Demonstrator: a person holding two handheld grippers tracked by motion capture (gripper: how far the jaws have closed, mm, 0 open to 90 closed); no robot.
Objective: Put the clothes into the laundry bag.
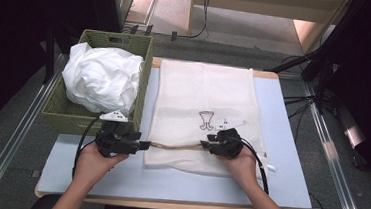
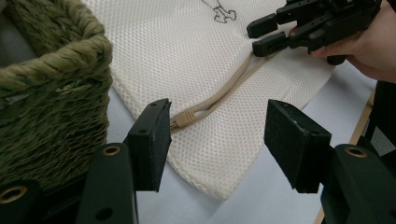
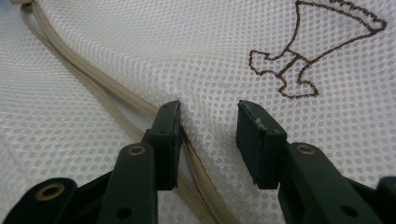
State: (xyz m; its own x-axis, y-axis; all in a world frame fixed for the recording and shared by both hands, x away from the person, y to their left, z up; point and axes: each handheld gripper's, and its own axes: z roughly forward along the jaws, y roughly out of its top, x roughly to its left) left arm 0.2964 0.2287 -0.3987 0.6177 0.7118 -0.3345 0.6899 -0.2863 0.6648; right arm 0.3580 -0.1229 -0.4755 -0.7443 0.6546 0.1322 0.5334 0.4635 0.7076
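Note:
A cream mesh laundry bag (image 1: 204, 101) lies flat on the table, with a tan zipper (image 1: 175, 145) running along its near edge and a small brown drawing on it. My left gripper (image 1: 145, 144) hovers at the bag's left edge; in the left gripper view its jaws (image 2: 215, 135) stand wide apart above the zipper's end (image 2: 184, 117), touching nothing. My right gripper (image 1: 204, 143) rests on the mesh (image 3: 233, 56) at the zipper (image 3: 84, 79). Its jaws (image 3: 208, 126) stand apart, with a raised fold of mesh beside the left pad. The left gripper view also has the right gripper (image 2: 261, 37) at the far end of the zipper.
A green woven basket (image 1: 145, 81) holding a crumpled white cloth (image 1: 103, 78) stands close to the left of the bag, right beside my left gripper. The pale blue tabletop (image 1: 167, 183) has bare room in front of the bag. Cables lie on the floor at the right.

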